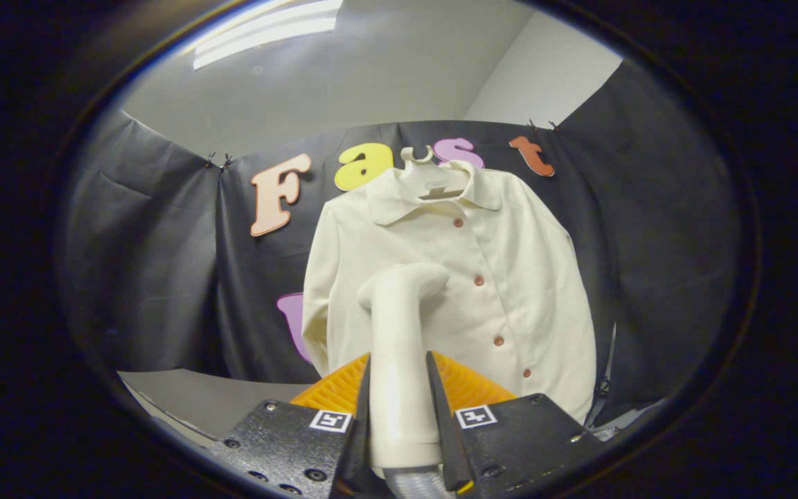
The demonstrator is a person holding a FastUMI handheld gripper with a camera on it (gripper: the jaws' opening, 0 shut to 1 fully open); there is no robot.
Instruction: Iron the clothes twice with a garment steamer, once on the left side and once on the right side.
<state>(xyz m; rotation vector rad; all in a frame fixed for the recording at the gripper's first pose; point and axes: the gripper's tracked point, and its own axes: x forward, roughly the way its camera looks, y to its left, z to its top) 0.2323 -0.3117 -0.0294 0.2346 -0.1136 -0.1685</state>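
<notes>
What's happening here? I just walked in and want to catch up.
A person's handheld gripper has its fingers shut on the handle of a cream garment steamer. The steamer's head points at a cream button-up shirt hanging on a hanger against the booth's black cloth wall. The head sits in front of the shirt's side nearer the pale sleeve; whether it touches the fabric can't be told.

The gripper [399, 402] has both fingers pressed against the handle of a cream garment steamer [399, 333], which rises upright between them — its head bends toward a cream shirt [510, 277] just beyond. The shirt hangs on a pale hanger [418, 163] against the dark cloth wall [149, 263], buttons running down its front.
</notes>
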